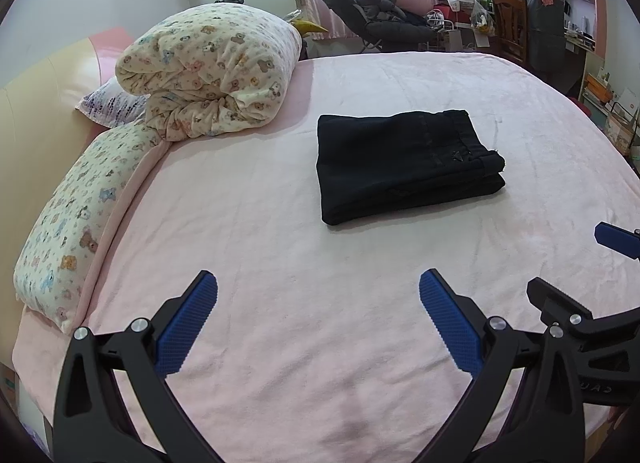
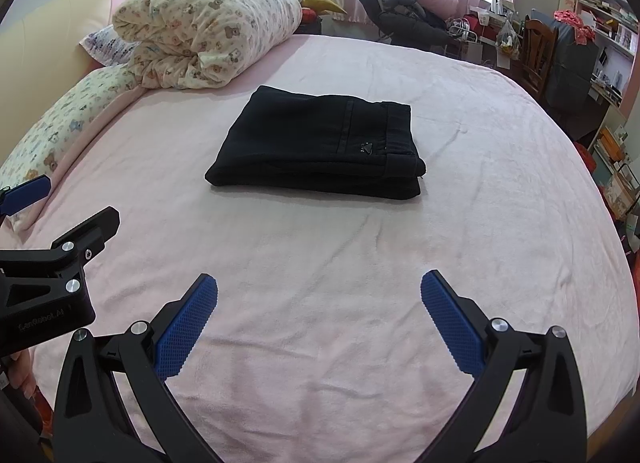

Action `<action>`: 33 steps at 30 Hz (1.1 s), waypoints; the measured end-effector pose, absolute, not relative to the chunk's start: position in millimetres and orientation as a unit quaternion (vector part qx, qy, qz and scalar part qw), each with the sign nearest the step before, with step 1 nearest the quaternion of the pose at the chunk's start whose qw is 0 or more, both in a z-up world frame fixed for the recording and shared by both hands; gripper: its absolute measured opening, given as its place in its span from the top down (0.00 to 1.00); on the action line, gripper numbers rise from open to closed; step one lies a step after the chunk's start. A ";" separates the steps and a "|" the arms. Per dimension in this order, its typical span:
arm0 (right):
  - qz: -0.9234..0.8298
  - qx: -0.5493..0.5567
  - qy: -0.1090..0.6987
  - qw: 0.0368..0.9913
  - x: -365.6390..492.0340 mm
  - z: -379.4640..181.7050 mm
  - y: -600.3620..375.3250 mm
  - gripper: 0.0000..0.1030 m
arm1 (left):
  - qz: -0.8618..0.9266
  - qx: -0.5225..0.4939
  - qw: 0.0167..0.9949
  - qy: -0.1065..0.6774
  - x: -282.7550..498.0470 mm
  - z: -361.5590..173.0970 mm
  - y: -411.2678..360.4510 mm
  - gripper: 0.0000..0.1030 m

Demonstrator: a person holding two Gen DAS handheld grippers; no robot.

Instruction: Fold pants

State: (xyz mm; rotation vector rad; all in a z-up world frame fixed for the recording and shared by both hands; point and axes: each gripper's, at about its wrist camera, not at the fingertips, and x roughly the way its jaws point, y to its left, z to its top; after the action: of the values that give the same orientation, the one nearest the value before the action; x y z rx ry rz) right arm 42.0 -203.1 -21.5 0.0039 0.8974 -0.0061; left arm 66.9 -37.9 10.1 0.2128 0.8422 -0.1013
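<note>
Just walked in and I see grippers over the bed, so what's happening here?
A person is holding a two-finger gripper in each hand above a pink bed sheet. The black pants already lie folded into a compact stack in the middle of the bed, near a rolled teddy-print quilt. Both the left gripper and the right gripper are open, empty, and apart from the pants, so the folding looks done.

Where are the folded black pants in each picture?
Left wrist view: the black pants lie on the pink bed, right of the middle, above the right blue pad of the open jaws.
Right wrist view: the black pants lie near the middle, a bit left, above the open jaws.
Shared landmark: the rolled teddy-bear quilt sits up and left of the pants in both.
</note>
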 end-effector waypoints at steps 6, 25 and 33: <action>-0.002 0.001 0.434 0.901 42.8 -21.9 -203.7 0.01 | -0.051 0.100 0.906 0.408 69.1 10.1 -34.7 0.02; -0.001 0.000 0.434 0.901 42.7 -22.0 -203.8 0.01 | -0.055 0.093 0.903 0.415 69.7 4.5 -31.6 0.02; 0.001 -0.001 0.435 0.900 42.6 -22.3 -203.9 0.01 | -0.056 0.092 0.902 0.418 70.2 2.8 -30.5 0.02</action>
State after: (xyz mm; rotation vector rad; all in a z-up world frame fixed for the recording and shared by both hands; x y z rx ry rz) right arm 42.6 -203.9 -22.3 -0.0011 0.9003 0.0010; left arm 70.2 -30.5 2.8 0.1909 0.8637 -0.1149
